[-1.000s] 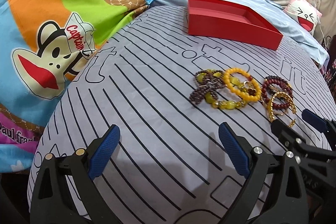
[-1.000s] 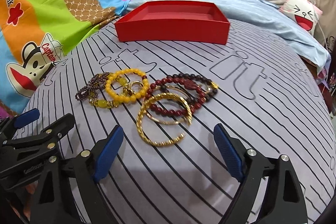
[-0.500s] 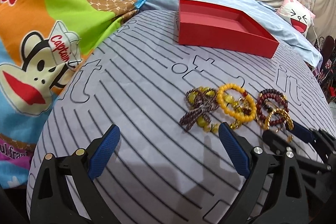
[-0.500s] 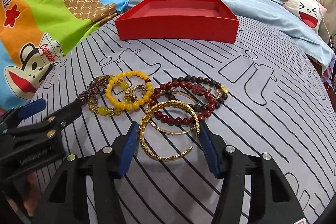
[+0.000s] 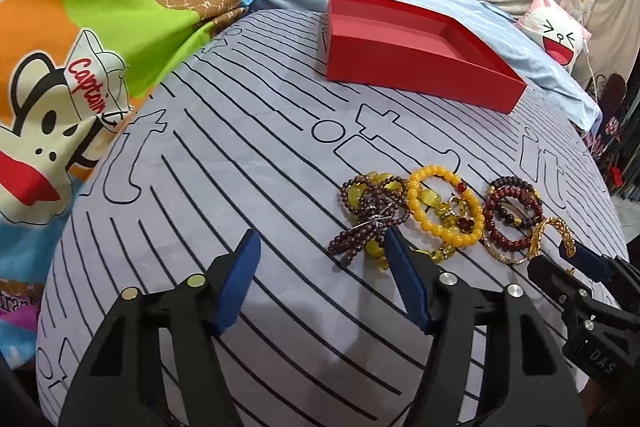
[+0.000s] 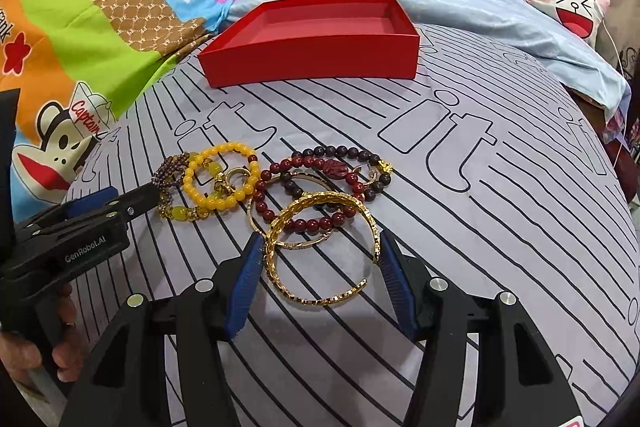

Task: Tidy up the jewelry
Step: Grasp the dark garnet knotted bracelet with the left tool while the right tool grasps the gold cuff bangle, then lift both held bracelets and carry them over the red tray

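I am bringing my right gripper [image 6: 320, 259] down over the gold bangle [image 6: 320, 247], and what matters here is that the bangle is lying flat on the striped sheet [image 6: 460, 235], directly ahead and between the two blue pads [image 6: 246, 283]. The jaws are spread, one pad just outside the bangle's left edge and the other just outside its right edge; whether either is touching the metal, I cannot tell. The bangle is an open hoop with its gap toward the near side, and its far rim is overlapping the dark red bead bracelets [image 6: 320, 183], so I judge that a squeeze across the width is the natural grip — though the hoop may spring or slide.

My left gripper [image 5: 320, 271] is also spread and gripping nothing. It is sitting to the left of the pile, its right pad at the near edge of the purple bead strand [image 5: 366, 219], with the yellow bead bracelet [image 5: 444, 207] just right of that. The right gripper is the nearer one to the bangle.

The red tray [image 6: 312, 39] is lying well apart on the far side, open side up, with no jewelry in it — I am reading that as the destination.
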`<state>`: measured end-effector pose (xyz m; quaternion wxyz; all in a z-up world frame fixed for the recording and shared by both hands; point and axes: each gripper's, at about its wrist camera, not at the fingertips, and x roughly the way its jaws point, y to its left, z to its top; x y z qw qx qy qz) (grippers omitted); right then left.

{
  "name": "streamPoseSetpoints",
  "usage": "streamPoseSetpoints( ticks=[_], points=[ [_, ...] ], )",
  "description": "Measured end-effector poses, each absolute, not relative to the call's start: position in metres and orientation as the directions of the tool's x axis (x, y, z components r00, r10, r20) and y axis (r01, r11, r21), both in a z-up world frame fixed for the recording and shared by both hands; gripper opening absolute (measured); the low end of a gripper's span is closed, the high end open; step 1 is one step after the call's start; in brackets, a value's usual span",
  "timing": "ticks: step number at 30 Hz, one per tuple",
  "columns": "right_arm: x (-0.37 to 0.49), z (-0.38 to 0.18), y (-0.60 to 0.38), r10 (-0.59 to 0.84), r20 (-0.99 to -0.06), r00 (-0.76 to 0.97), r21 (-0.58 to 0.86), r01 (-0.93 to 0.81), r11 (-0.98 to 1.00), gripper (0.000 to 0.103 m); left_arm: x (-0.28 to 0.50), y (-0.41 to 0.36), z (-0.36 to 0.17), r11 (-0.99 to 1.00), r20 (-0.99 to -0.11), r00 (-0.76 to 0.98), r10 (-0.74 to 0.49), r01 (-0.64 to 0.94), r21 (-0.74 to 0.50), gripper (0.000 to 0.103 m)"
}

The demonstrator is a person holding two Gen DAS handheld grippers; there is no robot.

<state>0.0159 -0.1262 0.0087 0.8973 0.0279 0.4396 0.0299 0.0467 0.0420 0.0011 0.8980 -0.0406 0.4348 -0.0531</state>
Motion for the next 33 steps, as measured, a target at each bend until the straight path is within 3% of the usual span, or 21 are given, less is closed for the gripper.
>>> streamPoseSetpoints(
  ticks=[5, 7, 13, 22, 33],
  points=[
    [0.016, 0.011, -0.126, 0.08, -0.785, 0.615, 0.077, -0.031, 0.997, 0.056, 0.047, 0.031, 0.001, 0.985, -0.774, 0.609, -0.173, 0.121, -0.124, 0.04],
    [0.015, 0.012, -0.128, 0.079, -0.783, 0.617, 0.078, -0.028, 0.997, 0.056, 0.048, 0.029, 0.001, 0.98, -0.773, 0.603, -0.199, 0.141, -0.143, 0.027],
    [0.014, 0.014, -0.131, 0.077, -0.781, 0.62, 0.08, -0.023, 0.997, 0.056, 0.045, 0.028, 0.005, 0.973, -0.766, 0.599, -0.231, 0.163, -0.166, 0.007],
    [0.007, 0.028, -0.131, 0.091, -0.767, 0.635, 0.083, -0.042, 0.996, 0.056, 0.033, 0.026, 0.028, 0.97, -0.75, 0.615, -0.244, 0.17, -0.176, 0.007],
    [0.036, 0.084, -0.154, 0.127, -0.748, 0.651, 0.105, -0.073, 0.992, 0.056, 0.055, 0.012, 0.1, 0.962, -0.711, 0.649, -0.27, 0.216, -0.169, 0.006]
  ],
)
